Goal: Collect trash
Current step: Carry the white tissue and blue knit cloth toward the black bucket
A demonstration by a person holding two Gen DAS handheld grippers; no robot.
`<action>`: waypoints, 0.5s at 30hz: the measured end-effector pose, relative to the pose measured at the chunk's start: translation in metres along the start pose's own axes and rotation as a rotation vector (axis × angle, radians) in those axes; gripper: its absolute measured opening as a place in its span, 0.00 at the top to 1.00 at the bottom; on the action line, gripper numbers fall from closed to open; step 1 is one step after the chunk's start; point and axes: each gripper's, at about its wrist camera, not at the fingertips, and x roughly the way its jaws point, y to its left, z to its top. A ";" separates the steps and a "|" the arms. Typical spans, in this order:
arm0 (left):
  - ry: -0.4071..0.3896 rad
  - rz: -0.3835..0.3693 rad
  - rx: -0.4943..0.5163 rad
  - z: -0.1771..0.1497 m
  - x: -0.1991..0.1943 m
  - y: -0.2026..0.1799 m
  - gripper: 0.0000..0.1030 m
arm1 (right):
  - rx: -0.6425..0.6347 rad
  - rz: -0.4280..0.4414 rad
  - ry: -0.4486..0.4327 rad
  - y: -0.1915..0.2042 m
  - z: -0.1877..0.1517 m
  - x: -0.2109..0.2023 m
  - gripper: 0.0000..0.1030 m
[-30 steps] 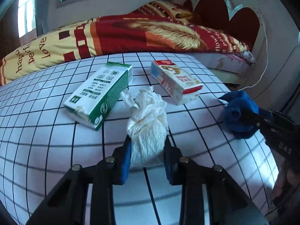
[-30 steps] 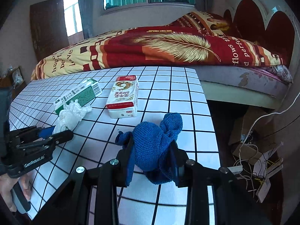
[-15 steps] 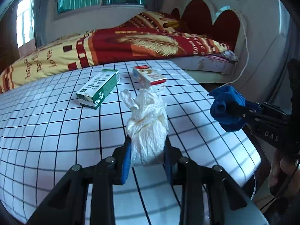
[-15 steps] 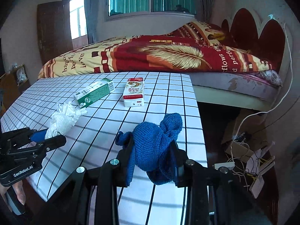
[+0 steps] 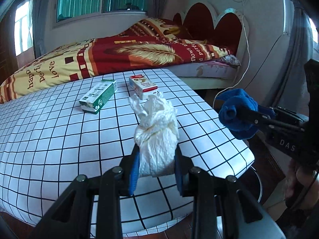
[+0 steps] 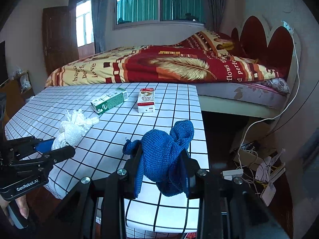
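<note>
Fingers of our left gripper are clamped on a crumpled white tissue, which sits between the blue pads and sticks out ahead of them, lifted above the checked table. Our right gripper pinches a blue knitted cloth the same way, raised over the table's near right corner (part of the cloth droops below the pads).

On the table lie a green carton and a red-and-white carton, just beside each other and well apart from both grippers. Their print is too small to read.

From the left wrist we see the right gripper side-on at the right edge, cut off by the frame. Only the right wrist shows the floor clutter of cables and cardboard beside the bed.
</note>
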 end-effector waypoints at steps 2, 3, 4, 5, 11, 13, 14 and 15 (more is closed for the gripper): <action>-0.008 -0.001 0.004 0.000 -0.005 -0.001 0.69 | 0.001 0.001 -0.010 0.000 0.000 -0.007 0.67; -0.011 -0.003 0.005 -0.001 -0.007 -0.002 0.69 | 0.003 0.002 -0.016 0.000 -0.001 -0.012 0.67; -0.013 -0.006 0.006 -0.003 -0.010 -0.003 0.69 | 0.002 0.000 -0.022 0.001 -0.001 -0.016 0.67; -0.018 -0.007 0.008 -0.003 -0.013 -0.004 0.69 | 0.001 0.000 -0.025 0.001 -0.002 -0.019 0.67; -0.031 -0.016 0.022 -0.011 -0.025 -0.013 0.69 | 0.006 -0.006 -0.053 0.001 -0.007 -0.042 0.67; -0.035 -0.022 0.022 -0.013 -0.028 -0.015 0.69 | 0.006 -0.013 -0.059 0.000 -0.010 -0.049 0.67; -0.035 -0.024 0.022 -0.014 -0.030 -0.017 0.69 | 0.004 -0.016 -0.063 0.000 -0.012 -0.053 0.67; -0.036 -0.028 0.023 -0.016 -0.032 -0.019 0.69 | 0.006 -0.018 -0.066 -0.001 -0.013 -0.057 0.67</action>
